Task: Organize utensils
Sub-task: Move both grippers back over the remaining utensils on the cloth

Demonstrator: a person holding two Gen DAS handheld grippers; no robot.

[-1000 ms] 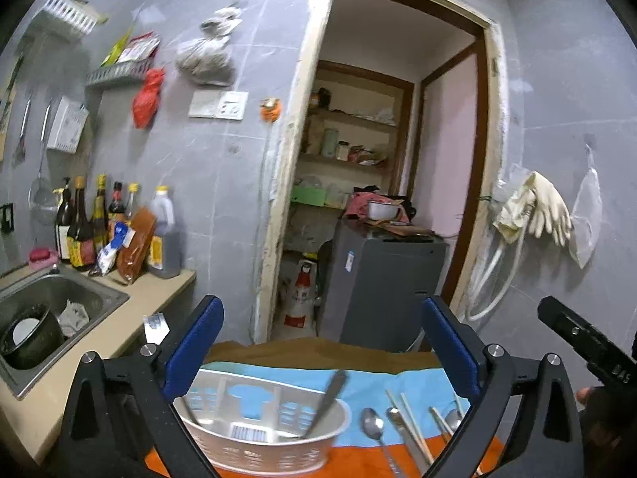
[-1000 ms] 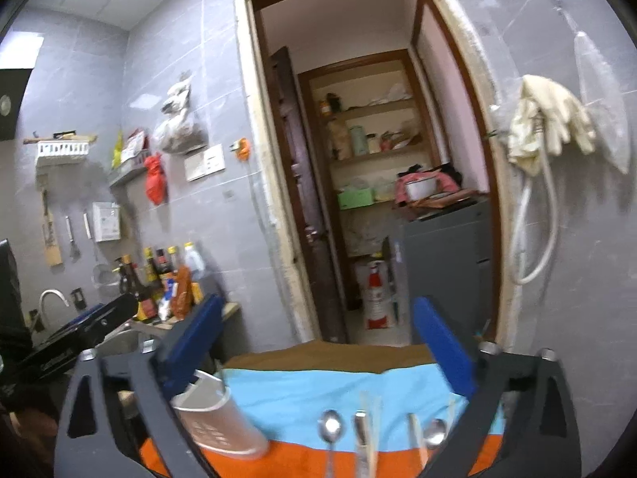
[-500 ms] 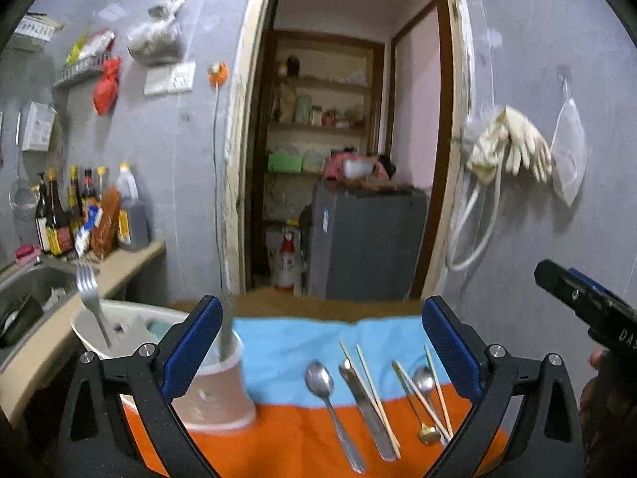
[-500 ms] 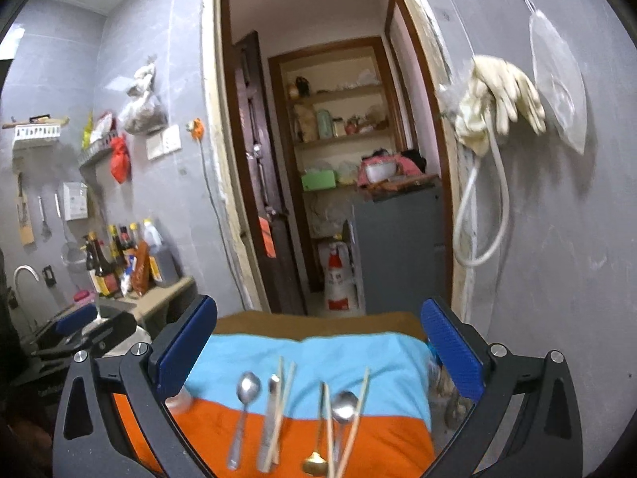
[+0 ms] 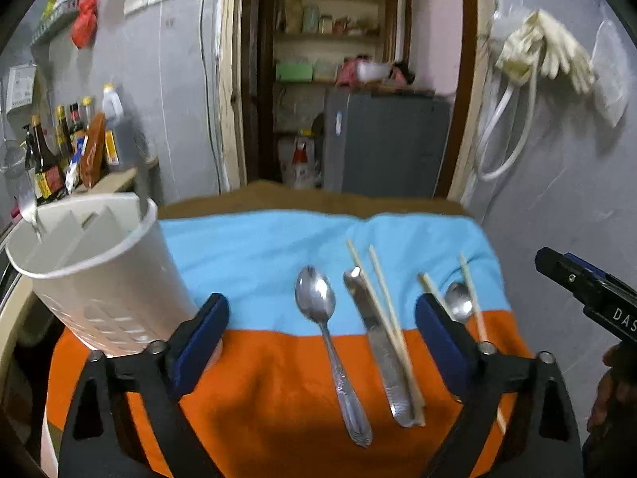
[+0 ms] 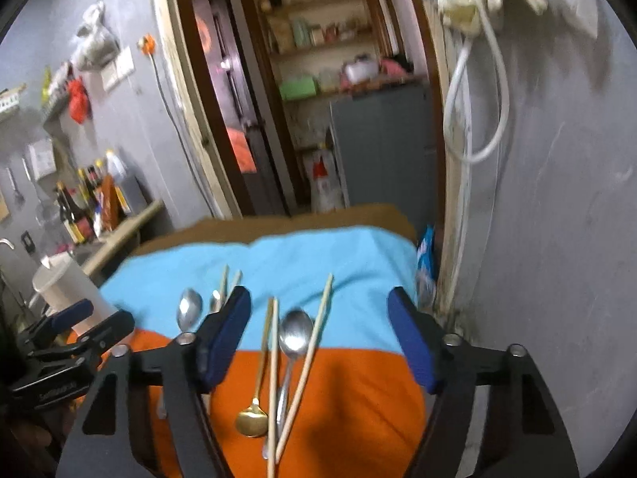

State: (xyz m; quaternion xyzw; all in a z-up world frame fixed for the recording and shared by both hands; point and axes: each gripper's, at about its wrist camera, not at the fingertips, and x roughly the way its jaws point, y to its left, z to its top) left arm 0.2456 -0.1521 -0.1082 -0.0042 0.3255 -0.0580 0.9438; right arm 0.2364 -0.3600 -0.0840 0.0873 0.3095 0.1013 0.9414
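**Several utensils lay in a row on the cloth, both grippers above them**

Several pieces of cutlery sat side by side on the blue-and-orange cloth (image 5: 258,255). In the left wrist view, a silver spoon (image 5: 326,330) lay bowl away from the camera, and just right of it a table knife (image 5: 378,342) with a pair of chopsticks (image 5: 382,298) resting along and across it. Further right, a second spoon (image 6: 292,342) lay with chopsticks crossing it, and beside it a gold spoon (image 6: 251,418), bowl toward the camera. The white utensil holder (image 5: 99,279) stood upright at the cloth's left edge, a fork (image 5: 28,203) leaning out of one compartment.

The left gripper (image 5: 318,342) hung over the silver spoon and knife, jaws apart and closing, pads clear of both. The right gripper (image 6: 318,338) hung over the second spoon and its chopsticks, jaws likewise apart and closing, gripping nothing.

Beyond the table were a doorway (image 5: 350,79), a grey cabinet (image 5: 386,143), sauce bottles (image 5: 59,151) on a counter, and rubber gloves (image 5: 549,51) hanging on the wall.
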